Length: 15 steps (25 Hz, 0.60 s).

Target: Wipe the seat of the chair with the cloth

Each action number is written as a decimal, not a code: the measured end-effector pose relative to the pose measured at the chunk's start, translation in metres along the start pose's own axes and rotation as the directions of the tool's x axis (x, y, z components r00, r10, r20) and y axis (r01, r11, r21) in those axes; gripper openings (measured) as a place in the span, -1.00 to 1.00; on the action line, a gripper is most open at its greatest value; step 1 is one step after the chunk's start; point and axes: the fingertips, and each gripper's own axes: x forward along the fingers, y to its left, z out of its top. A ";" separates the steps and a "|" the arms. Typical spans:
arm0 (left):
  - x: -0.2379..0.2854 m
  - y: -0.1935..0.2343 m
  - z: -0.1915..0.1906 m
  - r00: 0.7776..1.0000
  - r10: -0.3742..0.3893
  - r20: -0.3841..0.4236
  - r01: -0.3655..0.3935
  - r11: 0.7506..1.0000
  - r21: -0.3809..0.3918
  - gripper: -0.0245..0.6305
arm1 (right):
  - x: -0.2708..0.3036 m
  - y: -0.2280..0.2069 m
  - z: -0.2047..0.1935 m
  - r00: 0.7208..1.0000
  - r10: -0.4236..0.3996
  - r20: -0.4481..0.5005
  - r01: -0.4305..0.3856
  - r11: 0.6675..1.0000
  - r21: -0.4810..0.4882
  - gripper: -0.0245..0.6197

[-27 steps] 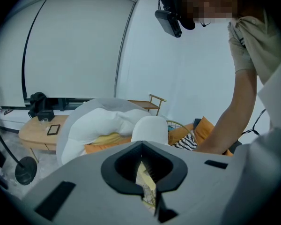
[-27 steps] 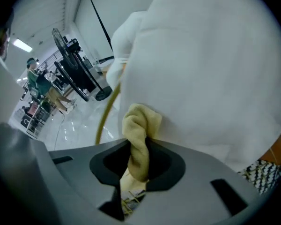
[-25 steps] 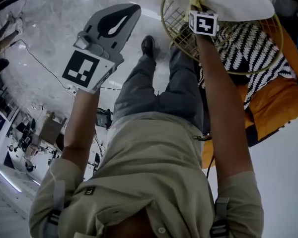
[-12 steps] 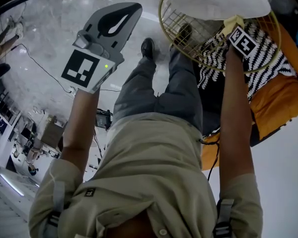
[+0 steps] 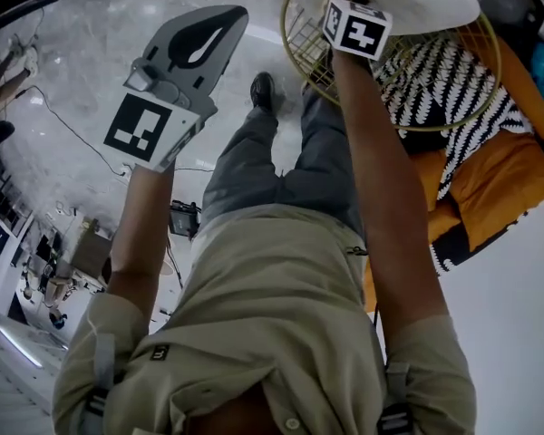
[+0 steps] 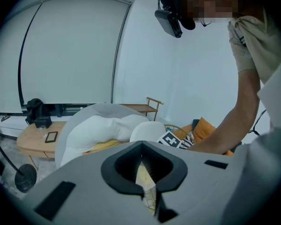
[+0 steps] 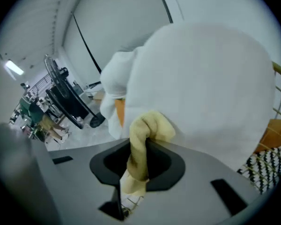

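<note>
My right gripper has its jaws clamped on the yellow cloth, pressed onto the chair's white seat — it's slid back toward the seat's left edge since half a second ago. Left gripper — jaws closed on nothing, well left of the seat.

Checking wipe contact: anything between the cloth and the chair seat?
Nothing visible. The right gripper is shut on the cloth, whose bunched end lies against the white seat. The left gripper hangs clear.
</note>
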 end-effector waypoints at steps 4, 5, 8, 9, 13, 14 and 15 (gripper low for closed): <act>-0.009 0.004 0.001 1.000 0.021 0.001 -0.021 1.000 0.002 -0.88 | 0.002 0.040 0.018 0.998 0.056 0.016 -0.056 0.998 0.026 -0.67; -0.010 0.005 0.002 1.000 0.023 0.009 -0.023 1.000 0.006 -0.88 | 0.000 0.037 0.018 0.998 0.056 0.019 -0.056 0.998 0.025 -0.67; -0.004 0.003 0.006 0.999 0.024 0.043 -0.025 1.000 0.016 -0.88 | -0.005 0.004 0.011 0.999 0.031 0.031 -0.032 0.999 0.006 -0.67; -0.001 0.002 0.005 0.999 0.024 0.049 -0.025 1.000 0.017 -0.88 | -0.007 -0.015 0.007 0.999 0.010 0.033 -0.011 1.000 0.008 -0.67; -0.011 0.004 0.010 0.998 0.026 0.054 -0.027 0.999 0.021 -0.88 | -0.026 -0.107 -0.003 0.990 -0.139 0.017 0.139 0.990 0.030 -0.67; -0.013 0.004 0.012 0.998 0.025 0.056 -0.027 0.999 0.024 -0.88 | -0.033 -0.136 -0.008 0.983 -0.184 0.004 0.184 0.982 0.046 -0.67; -0.014 0.003 0.013 0.998 0.026 0.053 -0.028 0.999 0.027 -0.88 | -0.039 -0.163 -0.012 0.975 -0.221 -0.011 0.221 0.973 0.062 -0.67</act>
